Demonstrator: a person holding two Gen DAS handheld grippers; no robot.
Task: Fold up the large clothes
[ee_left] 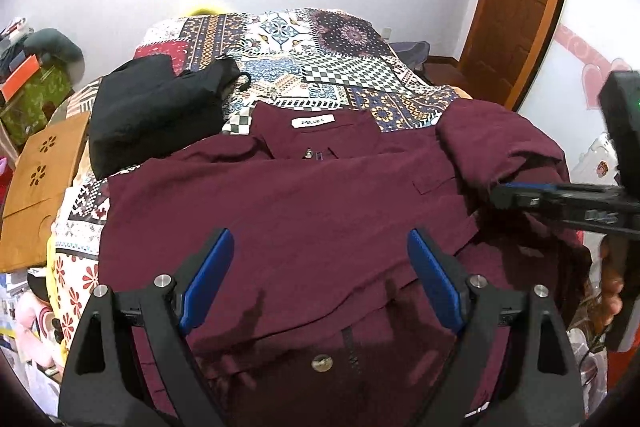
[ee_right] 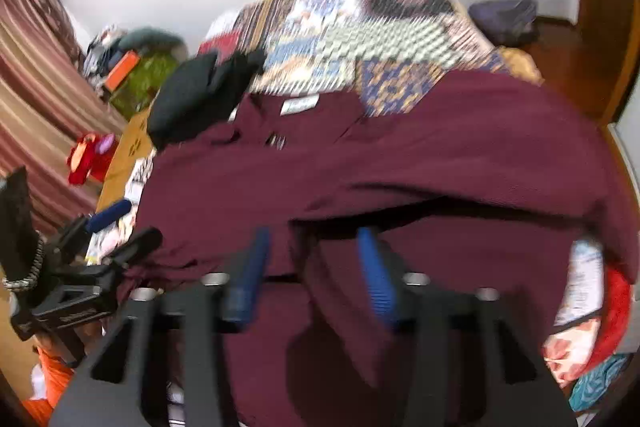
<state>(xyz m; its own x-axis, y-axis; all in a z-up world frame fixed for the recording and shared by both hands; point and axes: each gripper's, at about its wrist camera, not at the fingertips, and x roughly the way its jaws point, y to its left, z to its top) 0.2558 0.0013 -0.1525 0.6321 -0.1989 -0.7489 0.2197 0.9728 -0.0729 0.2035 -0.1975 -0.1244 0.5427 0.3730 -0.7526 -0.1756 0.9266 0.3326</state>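
While the maroon shirt (ee_left: 304, 195) lies collar-away on the bed (ee_left: 320, 67), left gripper (ee_left: 320, 279) hovers released; right gripper (ee_right: 316, 267), nearer the sleeve, also released.

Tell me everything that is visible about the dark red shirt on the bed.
The dark red shirt lies front side up on the patterned bedspread, collar toward the wall. It looks like thin woven cloth, slightly wrinkled. A white label sits inside the collar, and a round button shows near the hem. Its one sleeve is bunched on the chest side. A folded black garment touches its shoulder. The left tongs hover open above it.
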